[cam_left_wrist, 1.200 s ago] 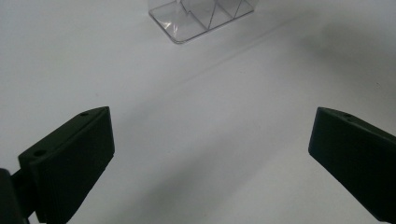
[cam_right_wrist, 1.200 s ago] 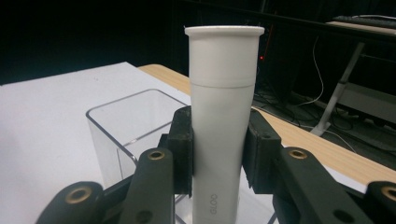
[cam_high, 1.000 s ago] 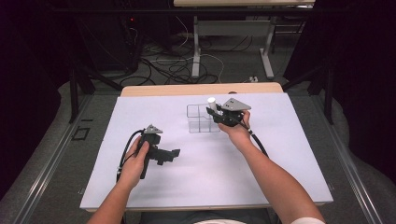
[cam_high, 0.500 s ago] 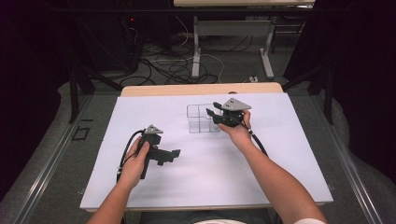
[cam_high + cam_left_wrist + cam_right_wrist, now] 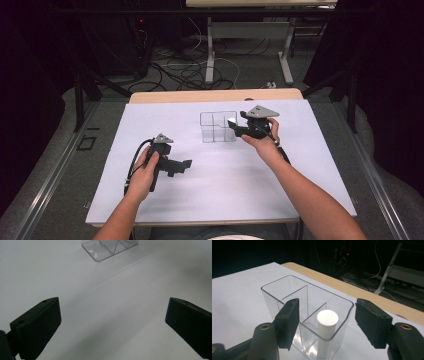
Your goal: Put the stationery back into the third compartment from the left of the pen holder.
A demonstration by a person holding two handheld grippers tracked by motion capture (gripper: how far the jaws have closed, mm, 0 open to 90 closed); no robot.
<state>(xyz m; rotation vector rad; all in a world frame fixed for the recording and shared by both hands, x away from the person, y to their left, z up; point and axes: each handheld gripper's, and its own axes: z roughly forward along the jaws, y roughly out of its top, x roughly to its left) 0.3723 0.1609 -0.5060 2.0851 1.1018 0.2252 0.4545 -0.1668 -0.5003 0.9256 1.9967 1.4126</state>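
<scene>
White table sheet (image 5: 220,185): my right gripper (image 5: 327,322), jaws just opening, straddles white cylinder (image 5: 326,327) upright in clear box (image 5: 287,293); left gripper (image 5: 112,325) spread, empty.

clear box (image 5: 218,127): colourless see-through plastic, inner dividers equally clear
cylinder (image 5: 326,333): plain white, matte, no markings
table cover (image 5: 220,195): plain white sheet, no pattern
table edge (image 5: 215,95): light wood tone along the far side
left gripper (image 5: 181,166): black body and jaws, grey three-cornered plate on top, black cable
right gripper (image 5: 234,126): black jaws, brass-coloured screws near the jaw bases, grey plate on top
floor (image 5: 60,165): grey, with black cables lying far behind the table
</scene>
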